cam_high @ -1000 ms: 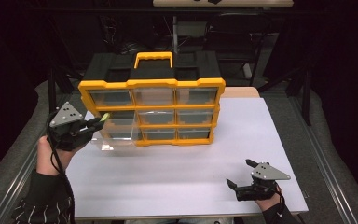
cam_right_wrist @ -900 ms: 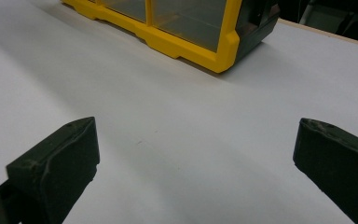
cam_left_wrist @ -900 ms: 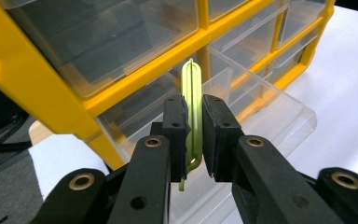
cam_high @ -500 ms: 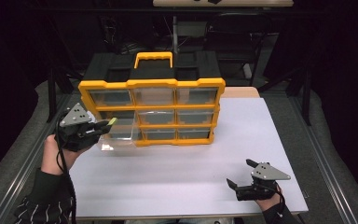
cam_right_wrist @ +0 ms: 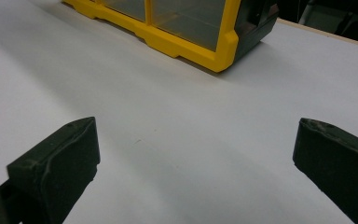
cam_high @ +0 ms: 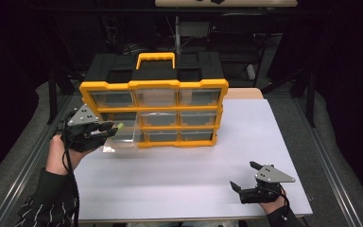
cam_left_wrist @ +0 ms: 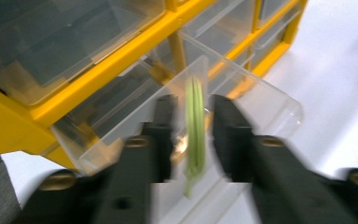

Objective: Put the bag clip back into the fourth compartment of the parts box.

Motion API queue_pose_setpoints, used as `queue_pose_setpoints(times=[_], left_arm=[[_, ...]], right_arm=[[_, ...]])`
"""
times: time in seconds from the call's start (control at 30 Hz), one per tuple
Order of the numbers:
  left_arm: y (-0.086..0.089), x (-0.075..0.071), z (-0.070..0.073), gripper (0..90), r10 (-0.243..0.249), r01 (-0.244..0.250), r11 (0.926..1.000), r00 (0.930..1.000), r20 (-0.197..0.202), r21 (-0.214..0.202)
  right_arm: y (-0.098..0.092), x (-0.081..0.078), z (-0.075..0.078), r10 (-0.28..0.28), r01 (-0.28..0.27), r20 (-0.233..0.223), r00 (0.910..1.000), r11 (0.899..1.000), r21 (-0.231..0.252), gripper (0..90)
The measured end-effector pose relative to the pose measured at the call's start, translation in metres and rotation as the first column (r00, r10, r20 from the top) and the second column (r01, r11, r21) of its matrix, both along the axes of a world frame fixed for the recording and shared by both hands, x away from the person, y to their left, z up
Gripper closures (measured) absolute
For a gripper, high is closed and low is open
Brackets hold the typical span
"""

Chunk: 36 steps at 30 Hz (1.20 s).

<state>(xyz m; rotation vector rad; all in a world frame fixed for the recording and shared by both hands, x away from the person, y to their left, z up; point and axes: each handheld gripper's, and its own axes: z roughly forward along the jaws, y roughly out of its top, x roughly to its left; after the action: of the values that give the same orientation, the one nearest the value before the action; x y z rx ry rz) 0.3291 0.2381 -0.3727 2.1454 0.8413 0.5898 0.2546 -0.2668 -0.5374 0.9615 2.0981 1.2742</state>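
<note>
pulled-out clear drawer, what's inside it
Over the clear drawer a thin green strip hangs between the left gripper fingers. Its floor looks bare where visible; the fingers cover the near part.

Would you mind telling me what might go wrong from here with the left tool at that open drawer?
1. The thin green item sits between the left tool's jaws with gaps either side; it may slip and miss the clear drawer.
2. The drawer juts from the yellow organizer; a downward push could tip or dislodge it.
3. The right tool is open, away from the organizer, so nothing steadies it.
</note>
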Motion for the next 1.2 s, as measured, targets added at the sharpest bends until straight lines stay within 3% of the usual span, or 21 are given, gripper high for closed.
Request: queue_pose_setpoints(times=[0.2, 0.4, 0.9, 1.2], left_arm=[[0.006, -0.002, 0.002, 36.7, 0.047, -0.046, 0.9983, 0.9983, 0.034, -0.034], [0.015, -0.008, 0.005, 17.4, 0.06, -0.057, 0.997, 0.9974, 0.041, -0.052], [0.04, -0.036, -0.005, 0.3, 0.115, -0.11, 0.9917, 0.9907, 0.073, -0.067], [0.053, -0.058, -0.033, 0.1, 0.18, -0.175, 0.9826, 0.9791, 0.094, -0.062]], right_arm=[[0.0, 0.0, 0.0, -0.001, 0.001, -0.001, 1.0, 1.0, -0.001, 0.0], [0.001, 0.0, 0.0, 0.001, -0.001, 0.002, 1.0, 1.0, -0.001, 0.0], [0.001, 0.0, 0.0, 0.0, 0.0, -0.002, 1.0, 1.0, -0.006, 0.0], [0.001, 0.001, 0.0, 0.0, 0.0, -0.002, 1.0, 1.0, -0.007, 0.0]])
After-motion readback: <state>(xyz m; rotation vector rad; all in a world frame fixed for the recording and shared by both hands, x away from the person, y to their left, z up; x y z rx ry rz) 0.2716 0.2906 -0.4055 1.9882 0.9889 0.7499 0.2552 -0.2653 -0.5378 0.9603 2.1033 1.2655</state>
